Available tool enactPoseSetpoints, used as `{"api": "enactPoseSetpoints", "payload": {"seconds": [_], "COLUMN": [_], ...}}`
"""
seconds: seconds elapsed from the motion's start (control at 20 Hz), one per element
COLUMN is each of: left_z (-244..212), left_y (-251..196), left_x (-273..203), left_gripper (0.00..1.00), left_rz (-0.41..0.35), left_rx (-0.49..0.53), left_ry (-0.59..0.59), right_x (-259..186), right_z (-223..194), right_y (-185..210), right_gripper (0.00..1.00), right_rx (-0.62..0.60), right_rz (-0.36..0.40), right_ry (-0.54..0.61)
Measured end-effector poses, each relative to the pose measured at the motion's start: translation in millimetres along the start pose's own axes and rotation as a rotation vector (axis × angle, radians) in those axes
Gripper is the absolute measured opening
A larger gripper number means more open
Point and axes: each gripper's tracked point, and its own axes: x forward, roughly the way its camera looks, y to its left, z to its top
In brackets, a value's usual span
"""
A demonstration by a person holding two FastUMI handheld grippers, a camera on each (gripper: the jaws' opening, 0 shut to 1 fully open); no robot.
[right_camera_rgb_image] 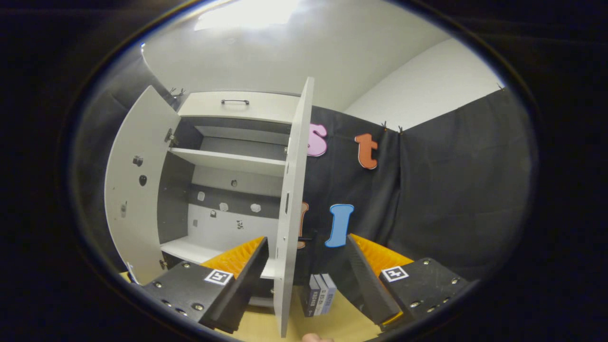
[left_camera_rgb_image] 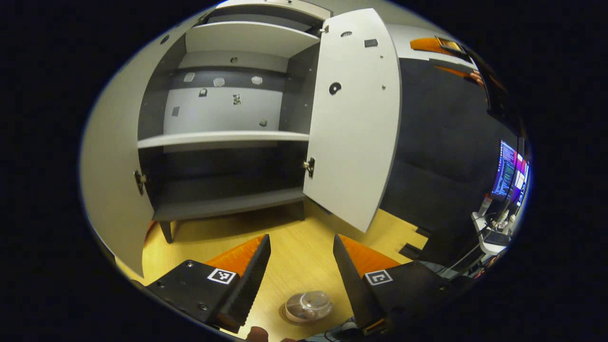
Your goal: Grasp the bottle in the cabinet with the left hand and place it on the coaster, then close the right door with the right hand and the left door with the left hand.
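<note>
The bottle already stands on the coaster at the bottom centre of the left gripper view, between the left gripper's spread, empty fingers. The right gripper, fingers also spread, straddles the right door's edge, seemingly poised to push it shut.

Ahead of the left hand-held gripper the yellow wood-grain surface runs up to a dark fabric wall on its right side. Farther right, at the edge of the left gripper view, a lit monitor stands over a cluttered white desk. Ahead of the right hand-held gripper the same black cloth wall turns a corner, clipped along its top edge. Above it rises a plain white wall, and a bright ceiling light glares overhead. A few small boxes stand upright on the surface, between that gripper's fingers.
</note>
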Motion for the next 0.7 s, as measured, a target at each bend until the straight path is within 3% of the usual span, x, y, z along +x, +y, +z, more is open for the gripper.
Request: {"api": "enactPoseSetpoints", "payload": {"seconds": [0.2,0.3,0.7], "left_z": [75.6,110.4,201.6], "left_y": [10.1,17.3,44.8], "left_x": [-3.7,-7.9,-36.8], "left_gripper": [0.83,0.83,0.82], "left_rz": [0.059,0.099,0.277], "left_rx": [0.003,0.003,0.028], "left_ry": [-0.129,-0.182,-0.264], "right_x": [4.5,7.2,10.9], "right_z": [-0.2,-1.1,-10.6], "right_y": [2.7,0.3,-14.9], "right_gripper": [0.94,0.98,0.98], "right_rx": [0.014,0.013,0.018], "right_rz": [0.001,0.001,-0.019], "right_ry": [0.000,-0.002,0.009]}}
